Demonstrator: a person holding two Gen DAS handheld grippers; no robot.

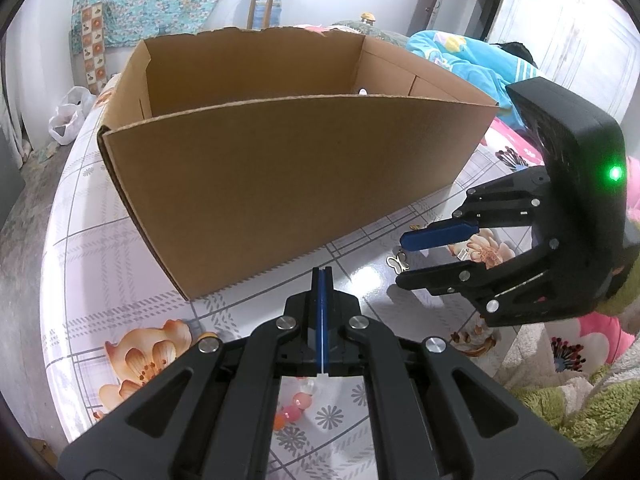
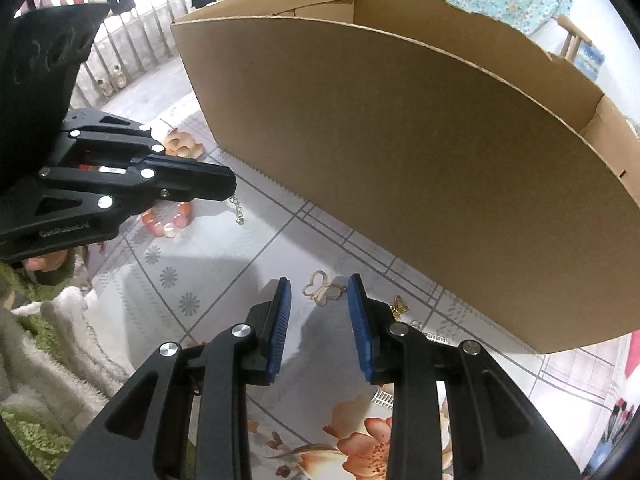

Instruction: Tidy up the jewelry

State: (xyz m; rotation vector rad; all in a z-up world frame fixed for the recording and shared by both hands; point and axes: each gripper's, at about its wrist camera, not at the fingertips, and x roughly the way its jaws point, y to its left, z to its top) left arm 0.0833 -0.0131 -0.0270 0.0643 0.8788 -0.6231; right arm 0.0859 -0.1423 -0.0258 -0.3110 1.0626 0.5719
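Note:
A large open cardboard box [image 1: 280, 184] stands on the flowered table; it also shows in the right wrist view [image 2: 420, 168]. My left gripper [image 1: 322, 276] is shut and empty, above a pink bead bracelet [image 1: 294, 410], also seen in the right wrist view [image 2: 170, 222] with its chain clasp. My right gripper [image 2: 319, 292] is open, its blue pads [image 2: 282, 320] on either side of a gold butterfly outline charm [image 2: 320, 289], low over the table. In the left wrist view the right gripper [image 1: 400, 260] hovers over that charm [image 1: 397, 263]. A small gold butterfly [image 2: 399, 307] lies beside it.
A small white item [image 1: 362, 91] lies inside the box. Small silver pieces [image 2: 438, 338] lie by the right finger. A green and white fluffy towel [image 2: 48, 344] lies at the table's near edge. A bed with blue bedding [image 1: 460, 60] is behind.

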